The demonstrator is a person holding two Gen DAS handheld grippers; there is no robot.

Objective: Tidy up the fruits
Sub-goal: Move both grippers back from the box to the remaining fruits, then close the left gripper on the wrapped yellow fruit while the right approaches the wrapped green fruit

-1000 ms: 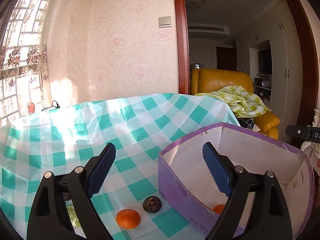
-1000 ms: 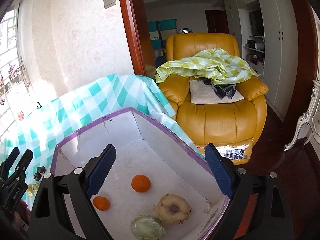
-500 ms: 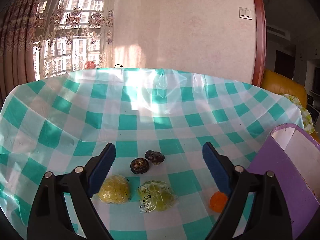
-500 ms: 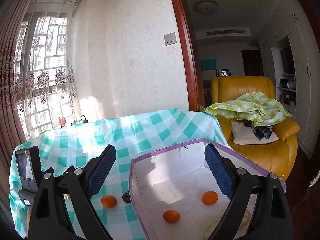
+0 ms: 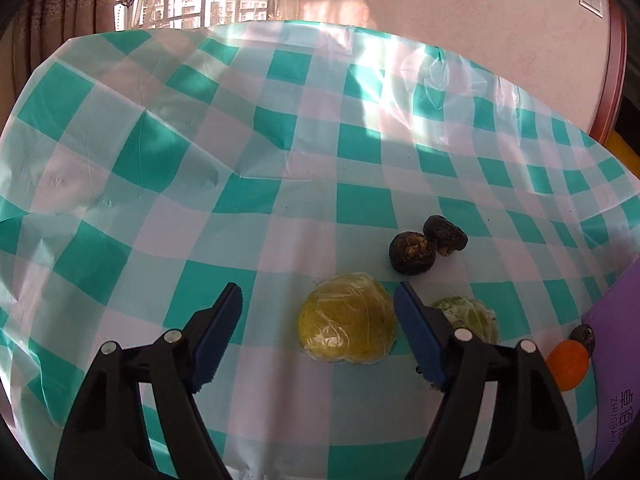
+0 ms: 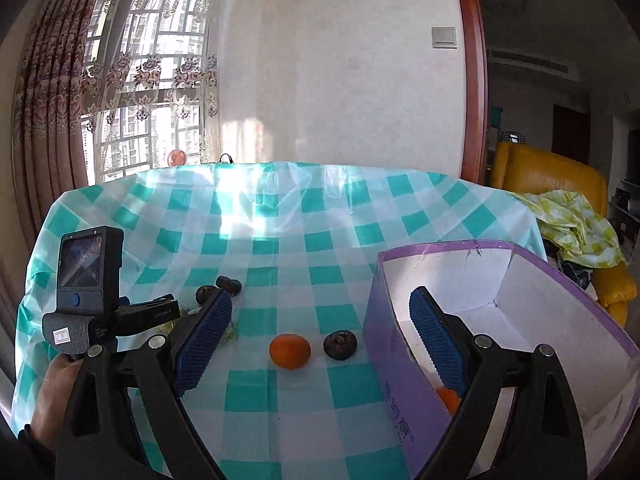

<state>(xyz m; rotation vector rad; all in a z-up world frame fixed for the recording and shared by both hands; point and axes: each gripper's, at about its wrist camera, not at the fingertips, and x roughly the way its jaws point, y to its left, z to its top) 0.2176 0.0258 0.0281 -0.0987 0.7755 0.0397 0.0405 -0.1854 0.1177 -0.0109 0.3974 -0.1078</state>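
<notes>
Blue ribbed fingers of the left gripper, jaws just narrowed yet apart, hover beside a film-wrapped yellow fruit, with a wrapped green fruit behind the right finger. The right gripper gapes wide over the checked plastic tablecloth, facing an orange and a wrinkled dark fruit. The purple cardboard box alongside holds another orange.

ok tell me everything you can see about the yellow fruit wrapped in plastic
The yellow fruit is round, dull yellow with faint dark speckles, and sealed in crinkled clear plastic film that catches the light. It rests on the green-and-white checked tablecloth, close beside a green wrapped fruit. It lies between the open blue pads of the left hand-held gripper, nearer the right one, which have just been closing; neither visibly presses it.
</notes>
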